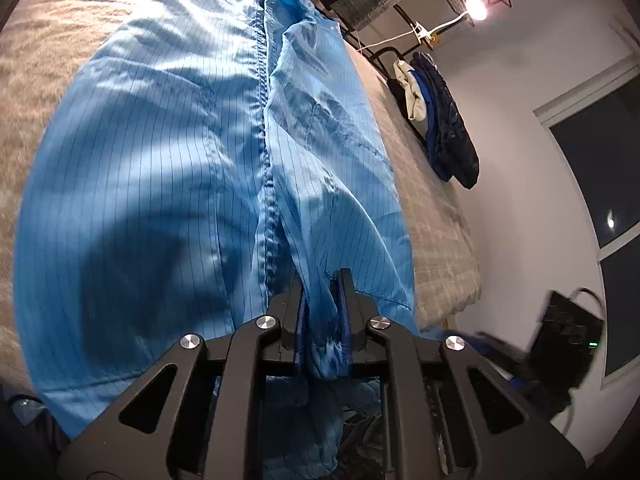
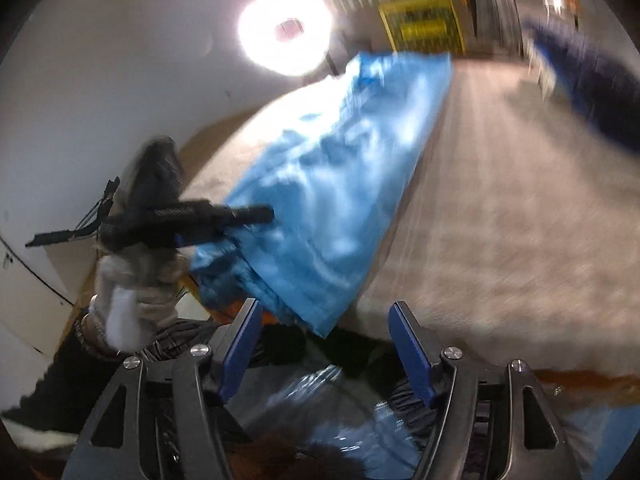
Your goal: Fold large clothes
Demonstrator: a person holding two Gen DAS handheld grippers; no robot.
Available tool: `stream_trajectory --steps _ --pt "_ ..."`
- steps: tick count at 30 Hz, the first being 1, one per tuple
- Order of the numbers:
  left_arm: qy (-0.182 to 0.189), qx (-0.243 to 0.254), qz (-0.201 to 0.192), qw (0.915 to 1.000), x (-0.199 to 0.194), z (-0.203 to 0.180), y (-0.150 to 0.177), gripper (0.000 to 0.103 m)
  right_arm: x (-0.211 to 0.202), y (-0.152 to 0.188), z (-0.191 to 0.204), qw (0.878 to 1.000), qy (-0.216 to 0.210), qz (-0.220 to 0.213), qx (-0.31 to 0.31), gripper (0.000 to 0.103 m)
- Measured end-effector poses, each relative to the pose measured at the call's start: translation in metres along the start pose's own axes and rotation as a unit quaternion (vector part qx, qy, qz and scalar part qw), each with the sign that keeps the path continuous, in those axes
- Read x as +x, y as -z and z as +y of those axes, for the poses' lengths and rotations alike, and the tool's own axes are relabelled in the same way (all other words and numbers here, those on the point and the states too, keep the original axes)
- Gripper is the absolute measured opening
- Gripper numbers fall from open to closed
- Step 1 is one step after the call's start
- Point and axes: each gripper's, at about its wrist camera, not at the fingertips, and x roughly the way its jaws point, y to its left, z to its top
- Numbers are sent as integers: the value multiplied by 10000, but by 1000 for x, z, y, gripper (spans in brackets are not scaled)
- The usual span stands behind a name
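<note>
the step in hand looks like the opening grab of a fold: the light blue pinstriped garment of thin shiny fabric (image 1: 168,168) lies spread lengthwise on the bed with the beige fuzzy cover (image 1: 436,216), its zipped front seam running away from the left wrist camera and its near hem hanging just over the bed's edge. the left gripper (image 1: 322,312) has its jaws pressed together on a bunched pleat of that hem, just to the right of the seam, the cloth gathered into a thick wad between the blue pads. seen from the right wrist view, the left gripper (image 2: 256,214) reaches in level from the left to the garment's near corner, carried by a hand in a pale glove (image 2: 132,288) with a dark sleeve below it. the right gripper (image 2: 324,344) stands spread wide, its blue pads well apart with nothing between them; it hovers just off the near hem, angled down toward the bed. that view is smeared by motion blur, so fine detail of the hem is hard to read. the next move, i judge, calls for the right gripper to settle on the hem's other corner and pinch it, so both corners can be lifted together and carried toward the collar end. the thin fabric will likely slip or sag if only one layer is caught. dark blue clothes (image 1: 444,120) hang on the bed's far rail, apart from the work.
</note>
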Motion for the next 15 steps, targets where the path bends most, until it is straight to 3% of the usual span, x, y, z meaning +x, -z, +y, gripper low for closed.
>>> stream_trajectory --steps 3,4,5,8,9,12,15 --pt "-61 128 -63 9999 0 -8 10 7 33 1 -10 9989 -307 204 297 73" --pt "-82 205 -88 9997 0 -13 14 7 30 0 -11 9978 -540 65 366 80" --pt "-79 239 -91 9996 1 -15 15 6 27 -2 -12 9964 -759 -9 389 79" --pt "-62 257 -114 9996 4 -22 18 6 25 -6 -15 9955 -844 11 431 55" --pt "-49 286 -112 9995 6 -25 19 6 27 -7 -16 9961 -784 62 398 40" --pt "58 344 -45 9994 13 -33 26 6 18 -11 -15 9989 -444 103 111 14" --pt "-189 633 -38 9978 25 -42 34 5 4 -13 -13 9997 3 -18 -227 4"
